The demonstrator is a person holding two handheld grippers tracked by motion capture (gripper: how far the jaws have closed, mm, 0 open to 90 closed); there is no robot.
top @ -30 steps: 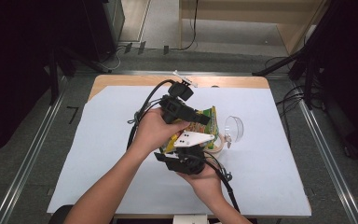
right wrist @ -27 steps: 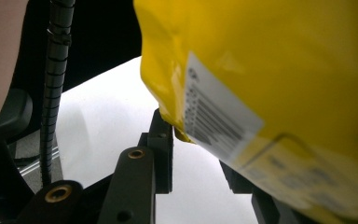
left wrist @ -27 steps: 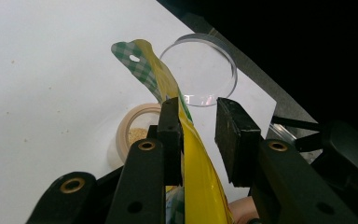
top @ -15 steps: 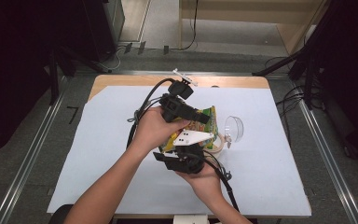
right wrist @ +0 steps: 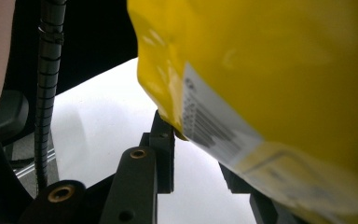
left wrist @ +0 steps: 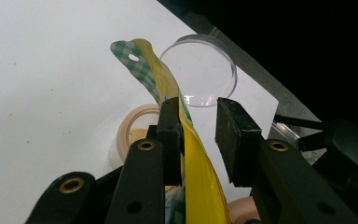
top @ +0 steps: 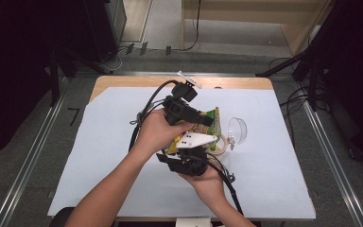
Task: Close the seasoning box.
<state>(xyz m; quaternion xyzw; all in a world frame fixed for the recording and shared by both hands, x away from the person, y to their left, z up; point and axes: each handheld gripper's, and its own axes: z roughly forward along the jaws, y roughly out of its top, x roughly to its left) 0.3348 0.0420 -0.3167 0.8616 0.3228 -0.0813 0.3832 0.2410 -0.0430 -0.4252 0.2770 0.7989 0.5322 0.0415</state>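
A yellow snack bag with a green checked top is held above the table's middle. My left gripper is open around the bag's upper edge. The foil lies against one jaw and a gap is left to the other. My right gripper comes from below and grips the bag's lower end. The yellow bag, with its barcode, hides that gripper's far jaw. A small tan round cup with crumbs in it stands under the bag.
A clear round lid lies just right of the cup, also ahead of the left jaws as the clear lid. White paper covers the wooden table. Black cables trail from both grippers. Dark equipment and metal rails surround the table.
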